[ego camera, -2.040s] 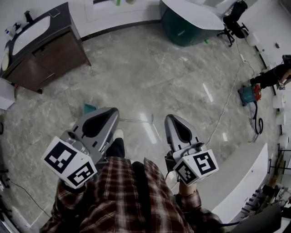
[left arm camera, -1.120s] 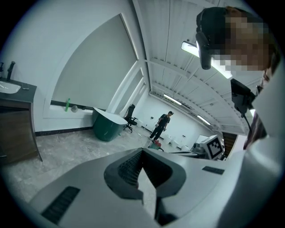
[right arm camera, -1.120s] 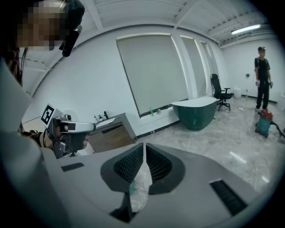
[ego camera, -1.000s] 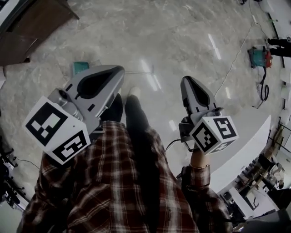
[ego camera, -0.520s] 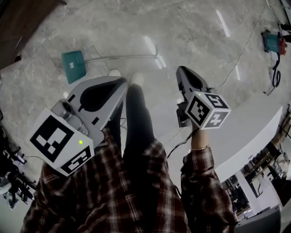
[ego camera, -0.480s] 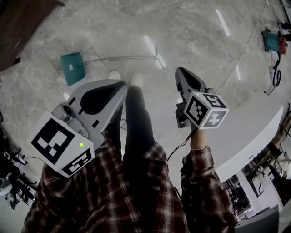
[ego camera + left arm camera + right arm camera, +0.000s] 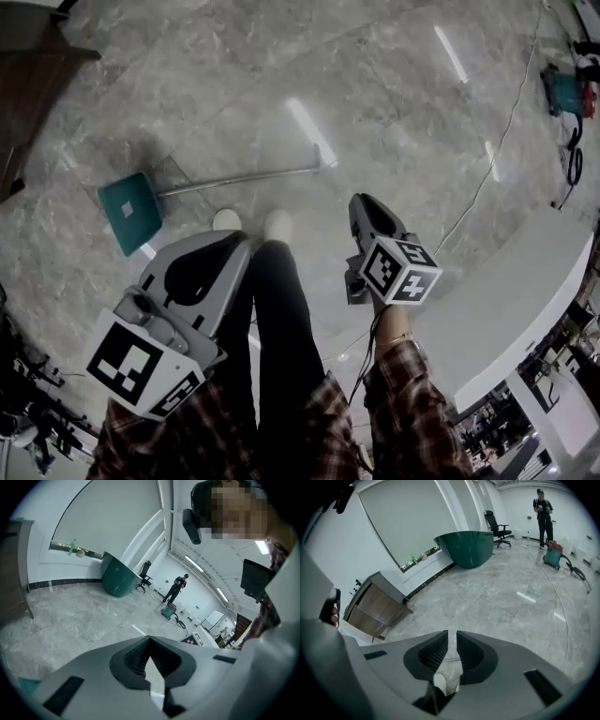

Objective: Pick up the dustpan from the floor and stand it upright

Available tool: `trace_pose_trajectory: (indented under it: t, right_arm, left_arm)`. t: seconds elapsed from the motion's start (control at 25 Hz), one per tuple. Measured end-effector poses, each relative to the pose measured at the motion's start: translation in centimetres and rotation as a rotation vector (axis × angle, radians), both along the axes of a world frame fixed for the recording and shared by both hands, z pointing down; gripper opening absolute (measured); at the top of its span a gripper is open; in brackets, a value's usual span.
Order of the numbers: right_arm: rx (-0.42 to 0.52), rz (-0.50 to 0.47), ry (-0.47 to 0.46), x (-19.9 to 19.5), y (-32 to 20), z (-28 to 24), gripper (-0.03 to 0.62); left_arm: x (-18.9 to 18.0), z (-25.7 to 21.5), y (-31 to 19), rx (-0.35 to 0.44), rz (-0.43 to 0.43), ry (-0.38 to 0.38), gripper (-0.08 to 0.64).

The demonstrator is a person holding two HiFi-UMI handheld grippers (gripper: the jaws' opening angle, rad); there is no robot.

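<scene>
Dustpan: the dustpan (image 7: pixel 129 212) lies flat on the floor (image 7: pixel 394 84). Its teal pan is at the middle left of my head view, and its metal handle (image 7: pixel 239 180) runs right toward the centre.
Left gripper: my left gripper (image 7: pixel 240 246) fills the lower left of the head view, below the pan and clear of it. In its own view the left gripper (image 7: pixel 149 640) has its jaws pressed together at the tips, with nothing between them.
Right gripper: my right gripper (image 7: pixel 361 201) sits just right of centre, below the handle's far end and apart from it. In its own view the right gripper (image 7: pixel 452 634) has its jaws a narrow slit apart. They have just been opening, and only floor shows through the gap.
Shoes: 2 pale shoes (image 7: pixel 278 223) stand between the grippers, just below the handle.
Surroundings: a brown cabinet (image 7: pixel 37 84) is at the upper left. A teal vacuum (image 7: pixel 565 94) with a cable is at the upper right. A person (image 7: pixel 543 508) stands far off.
</scene>
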State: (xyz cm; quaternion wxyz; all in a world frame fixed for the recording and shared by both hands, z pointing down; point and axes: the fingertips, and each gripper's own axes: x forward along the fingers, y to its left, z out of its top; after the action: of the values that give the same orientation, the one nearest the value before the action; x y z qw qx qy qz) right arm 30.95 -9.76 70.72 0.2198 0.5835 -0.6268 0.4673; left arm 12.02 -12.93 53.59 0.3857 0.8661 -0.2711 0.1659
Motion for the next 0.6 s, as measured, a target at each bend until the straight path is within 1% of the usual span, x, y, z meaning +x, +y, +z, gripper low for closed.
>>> trace_pose_trajectory:
  t: [0.12, 0.32, 0.48, 0.6]
  right_arm:
    - [-0.024, 0.028, -0.001, 1.0, -0.6, 5.2, 0.065]
    - [-0.072, 0.064, 0.010, 2.1, -1.1, 14.5, 0.088]
    - [-0.122, 0.095, 0.027, 2.6, 0.2, 22.0, 0.101]
    - [-0.153, 0.095, 0.035, 2.9, 0.9, 27.2, 0.103]
  left_arm:
    - [0.4, 4.0, -1.3, 0.000, -0.015, -0.002, 0.000]
    - [0.8, 10.9, -2.4, 0.007, -0.034, -0.010, 0.000]
    - [0.0, 16.6, -2.5, 0.005, -0.059, -0.014, 0.000]
    - [-0.8, 20.1, -3.2, 0.026, -0.075, -0.016, 0.000]
